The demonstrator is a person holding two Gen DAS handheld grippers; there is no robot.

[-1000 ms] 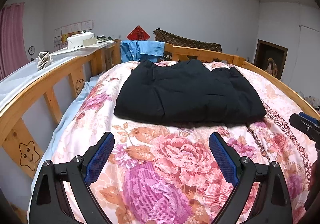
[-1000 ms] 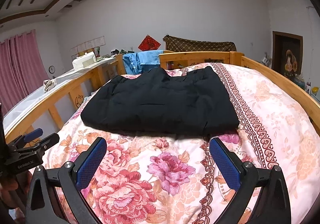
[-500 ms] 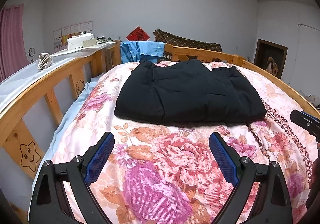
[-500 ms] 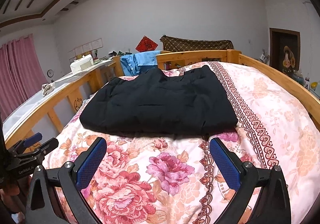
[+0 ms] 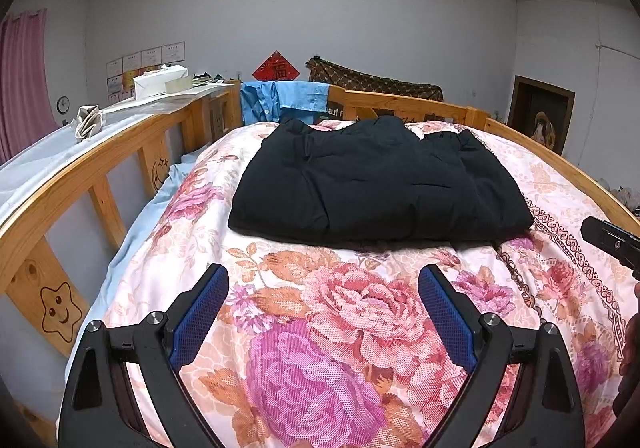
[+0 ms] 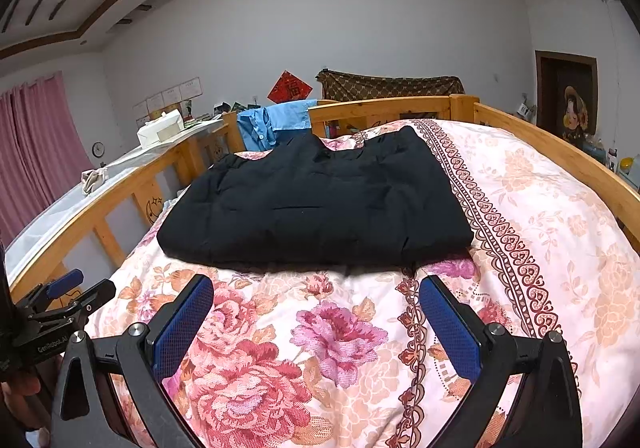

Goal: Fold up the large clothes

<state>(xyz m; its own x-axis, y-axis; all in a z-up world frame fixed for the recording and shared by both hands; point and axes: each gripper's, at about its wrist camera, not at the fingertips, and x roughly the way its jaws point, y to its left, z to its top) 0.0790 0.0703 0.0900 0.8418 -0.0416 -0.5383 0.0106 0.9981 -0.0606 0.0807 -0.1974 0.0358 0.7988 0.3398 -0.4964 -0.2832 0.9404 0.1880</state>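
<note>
Black garment (image 5: 376, 180) lies folded mid-bed on the floral quilt (image 5: 320, 328). Left gripper (image 5: 322, 312) and right gripper (image 6: 316, 318) hover short of it, both spread wide, empty. Probably done; otherwise pinch near-edge corners together, lift evenly.

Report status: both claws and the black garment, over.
Left claw open, empty. Right claw open, empty. Folded black padded garment flat on floral pink quilt, untouched. Nothing between claws and garment.
</note>
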